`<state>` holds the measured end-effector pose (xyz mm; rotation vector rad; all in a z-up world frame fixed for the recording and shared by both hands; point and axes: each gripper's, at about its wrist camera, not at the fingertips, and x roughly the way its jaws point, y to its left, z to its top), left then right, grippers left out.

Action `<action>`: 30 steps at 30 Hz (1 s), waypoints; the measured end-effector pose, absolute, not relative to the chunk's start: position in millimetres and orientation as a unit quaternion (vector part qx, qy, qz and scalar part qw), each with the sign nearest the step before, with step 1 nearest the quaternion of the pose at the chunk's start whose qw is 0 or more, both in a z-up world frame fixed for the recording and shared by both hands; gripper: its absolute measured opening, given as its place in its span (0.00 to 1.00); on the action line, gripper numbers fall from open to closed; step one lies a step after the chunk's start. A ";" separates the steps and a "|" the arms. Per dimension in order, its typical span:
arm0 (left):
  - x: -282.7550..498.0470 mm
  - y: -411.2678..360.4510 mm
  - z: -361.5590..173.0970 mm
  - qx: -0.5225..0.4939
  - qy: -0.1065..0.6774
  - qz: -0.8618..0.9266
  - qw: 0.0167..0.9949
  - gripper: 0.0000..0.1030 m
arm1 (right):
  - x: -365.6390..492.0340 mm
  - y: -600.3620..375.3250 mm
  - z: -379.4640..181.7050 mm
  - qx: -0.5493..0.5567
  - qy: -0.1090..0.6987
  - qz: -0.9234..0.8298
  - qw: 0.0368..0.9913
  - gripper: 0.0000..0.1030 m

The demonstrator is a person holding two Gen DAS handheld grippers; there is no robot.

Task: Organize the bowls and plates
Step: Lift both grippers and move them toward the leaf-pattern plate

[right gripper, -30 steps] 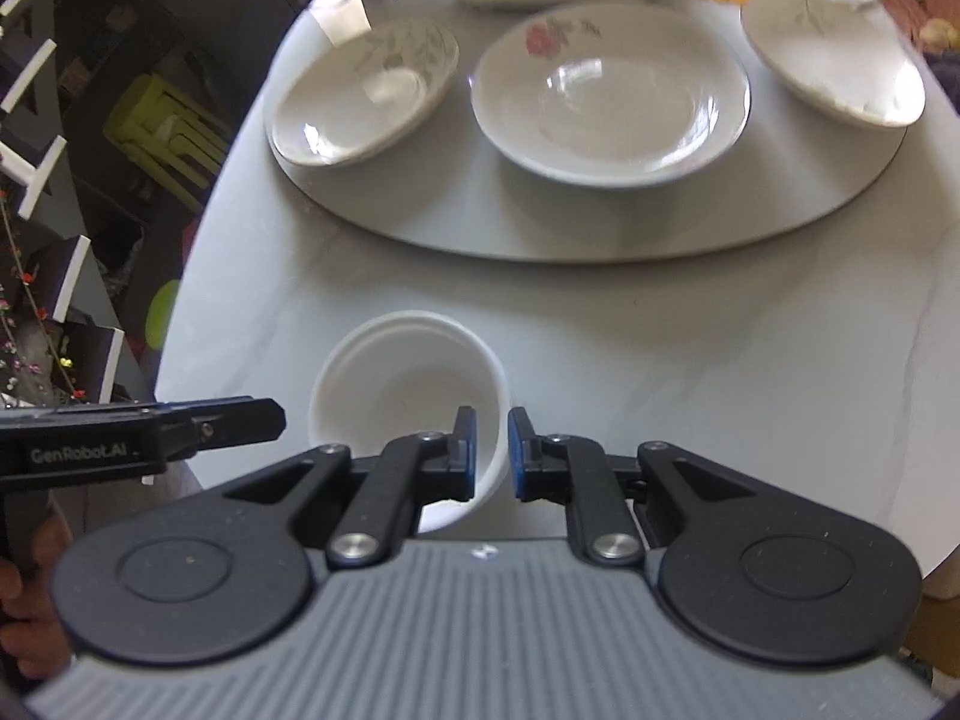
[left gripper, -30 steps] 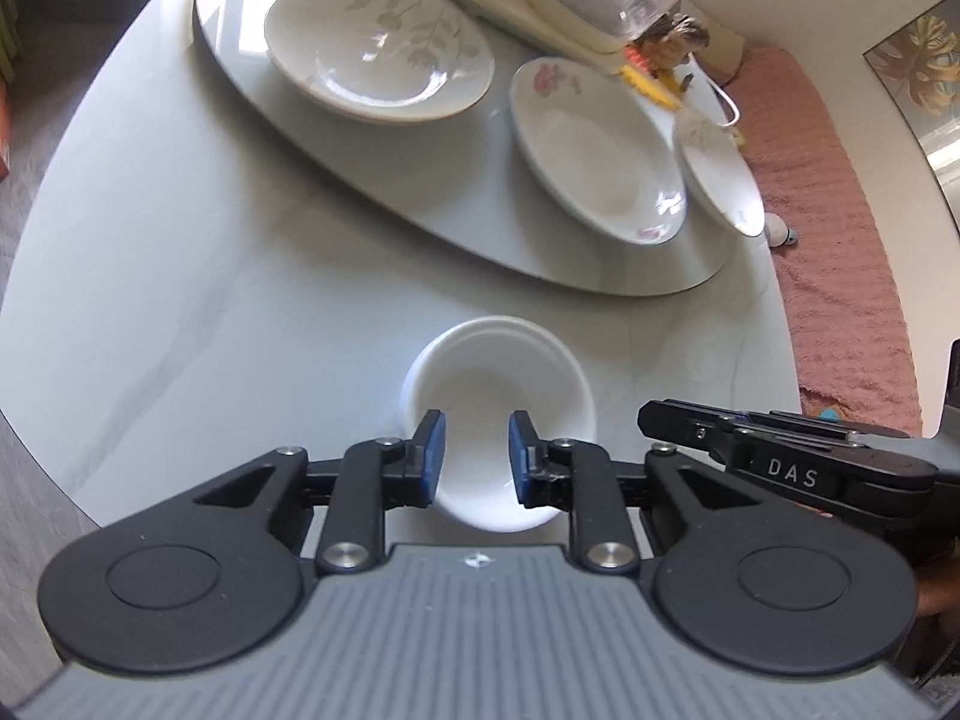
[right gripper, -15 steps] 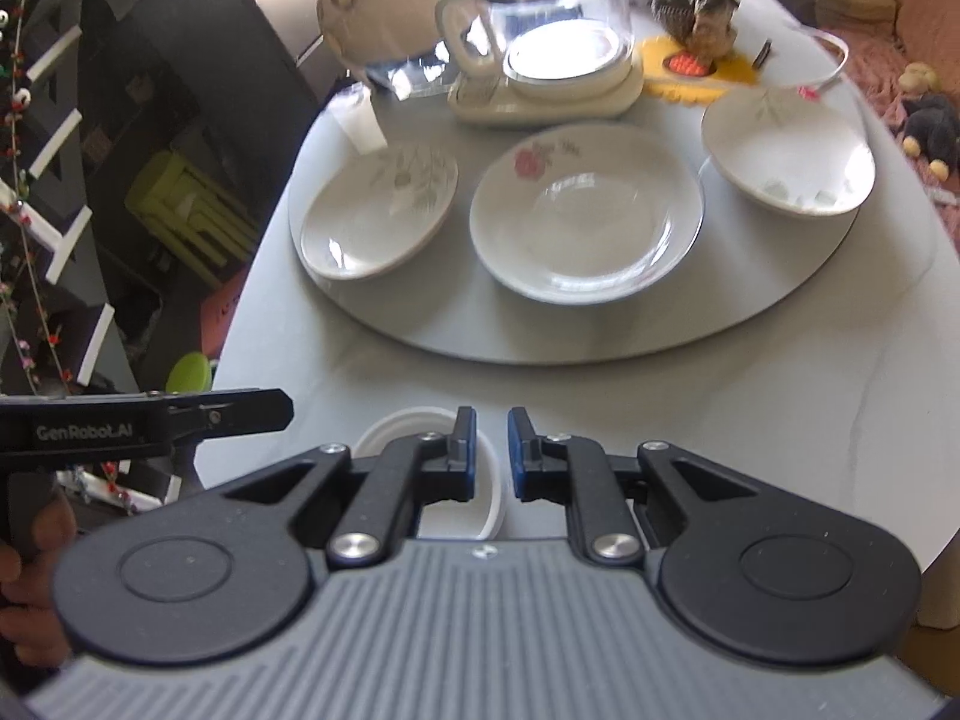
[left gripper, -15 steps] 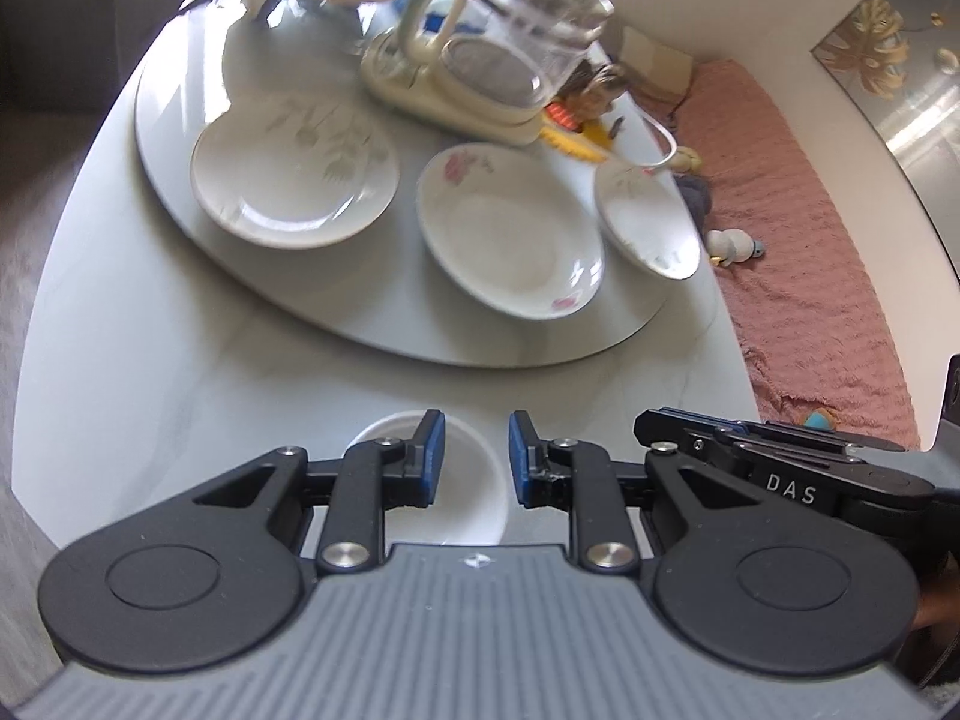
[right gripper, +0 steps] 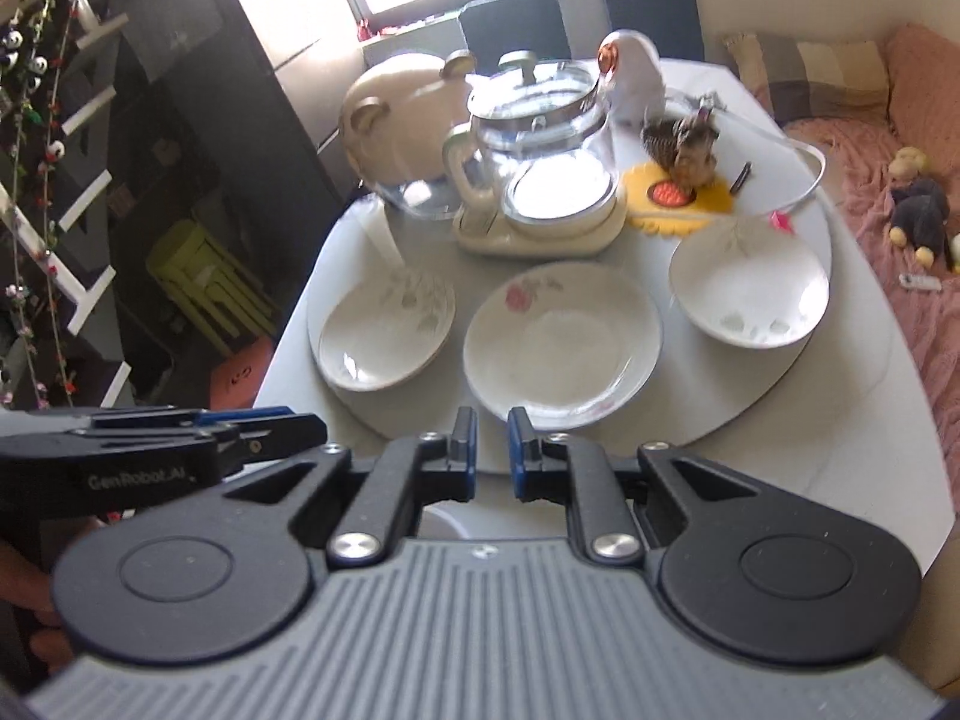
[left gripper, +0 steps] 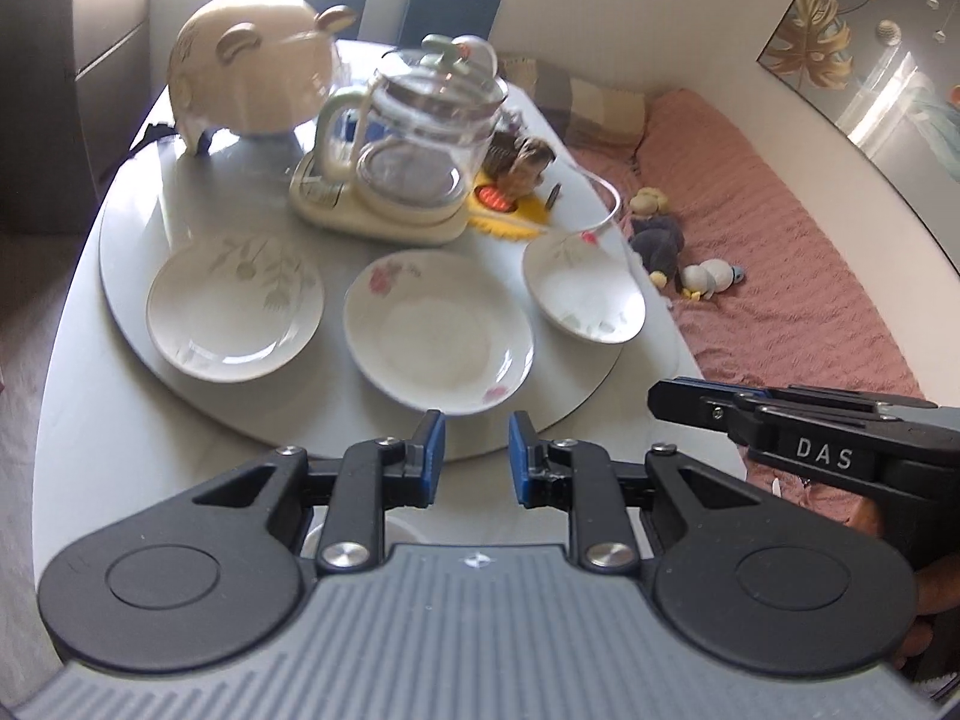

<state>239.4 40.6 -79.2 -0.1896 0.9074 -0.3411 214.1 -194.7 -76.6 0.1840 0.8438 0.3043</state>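
Three white plates lie in a row on the grey turntable (left gripper: 198, 402): a leaf-patterned plate (left gripper: 234, 312) at left, a pink-flowered plate (left gripper: 438, 342) in the middle and a smaller plate (left gripper: 582, 288) at right. The right wrist view shows the same leaf-patterned plate (right gripper: 384, 336), flowered plate (right gripper: 561, 342) and smaller plate (right gripper: 750, 294). My left gripper (left gripper: 477, 450) hovers before the turntable's near edge, jaws a little apart and empty. My right gripper (right gripper: 492, 444) hangs beside it, nearly closed on nothing. A sliver of a white bowl (right gripper: 441, 519) shows under the fingers.
Behind the plates stand a glass kettle (left gripper: 420, 138) on its cream base, a cream pig-shaped pot (left gripper: 252, 72) and a yellow mat (left gripper: 510, 216) with a figurine. A pink-covered couch (left gripper: 780, 276) with soft toys lies right of the table. Dark shelving (right gripper: 150, 180) stands at left.
Both grippers have risen and tipped upward together. The white bowl has slid down out of sight beneath them, and the kettle, pot and room behind have come into view. Jaw gaps are unchanged.
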 end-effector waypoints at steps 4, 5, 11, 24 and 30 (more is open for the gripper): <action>242.3 27.0 -77.9 -0.092 0.434 -0.155 0.883 0.25 | 215.0 -210.1 -71.4 0.090 0.399 0.145 0.901 0.14; 243.1 24.0 -77.6 -0.095 0.434 -0.154 0.882 0.25 | 215.9 -213.6 -71.2 0.089 0.398 0.145 0.902 0.14; 247.9 1.4 -75.0 -0.093 0.433 -0.153 0.884 0.25 | 219.3 -233.7 -70.7 0.090 0.392 0.145 0.904 0.14; 270.3 -45.3 -74.4 -0.099 0.432 -0.139 0.886 0.25 | 240.6 -279.1 -77.5 0.097 0.395 0.142 0.902 0.14; 279.0 -66.1 -76.6 -0.097 0.437 -0.137 0.883 0.25 | 246.6 -300.1 -82.1 0.100 0.396 0.138 0.902 0.14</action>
